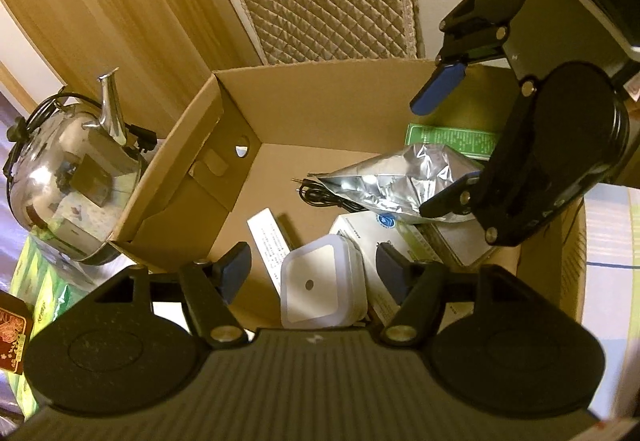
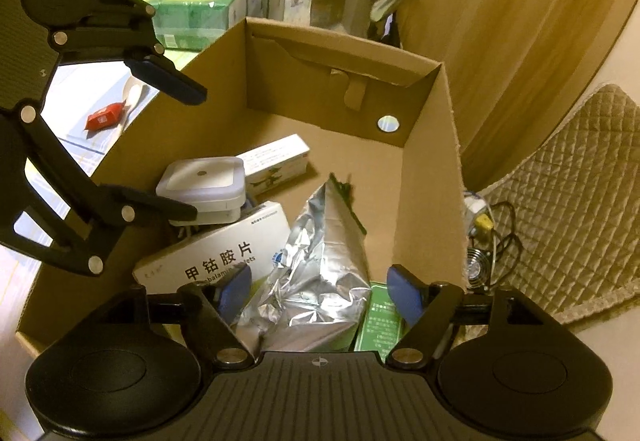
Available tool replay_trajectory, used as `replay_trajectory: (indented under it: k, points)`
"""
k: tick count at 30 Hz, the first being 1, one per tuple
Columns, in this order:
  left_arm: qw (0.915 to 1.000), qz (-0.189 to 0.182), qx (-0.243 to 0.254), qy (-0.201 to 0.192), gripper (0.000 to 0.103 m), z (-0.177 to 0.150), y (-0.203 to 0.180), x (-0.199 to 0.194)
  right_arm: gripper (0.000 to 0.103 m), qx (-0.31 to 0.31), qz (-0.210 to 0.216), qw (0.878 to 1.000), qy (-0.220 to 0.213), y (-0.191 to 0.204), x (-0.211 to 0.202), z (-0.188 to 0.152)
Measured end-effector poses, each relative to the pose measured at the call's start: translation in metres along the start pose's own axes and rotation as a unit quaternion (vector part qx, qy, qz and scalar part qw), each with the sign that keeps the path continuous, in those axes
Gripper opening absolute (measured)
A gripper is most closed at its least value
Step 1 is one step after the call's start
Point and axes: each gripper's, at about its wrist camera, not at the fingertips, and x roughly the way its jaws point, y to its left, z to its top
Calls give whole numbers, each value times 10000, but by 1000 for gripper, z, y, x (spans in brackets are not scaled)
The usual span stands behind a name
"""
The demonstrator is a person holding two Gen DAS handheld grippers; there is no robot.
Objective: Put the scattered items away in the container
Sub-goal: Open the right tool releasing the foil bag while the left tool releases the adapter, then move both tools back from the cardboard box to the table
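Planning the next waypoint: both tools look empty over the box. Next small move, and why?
Probably lift the left tool out toward the red packet on the table. Both tools are open and empty above the cardboard box, and that packet is outside it.

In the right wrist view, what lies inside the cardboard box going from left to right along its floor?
White square container → white medicine box with black characters → crumpled silver foil pouch → green packet.
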Motion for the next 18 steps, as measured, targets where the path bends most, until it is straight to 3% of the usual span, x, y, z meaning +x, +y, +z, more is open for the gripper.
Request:
replay_trajectory:
  k: [18]
  points:
    - [9984,147,-456,-292,67,-18,18,-52,81,-237,-201,9993,-214,22,-44,9]
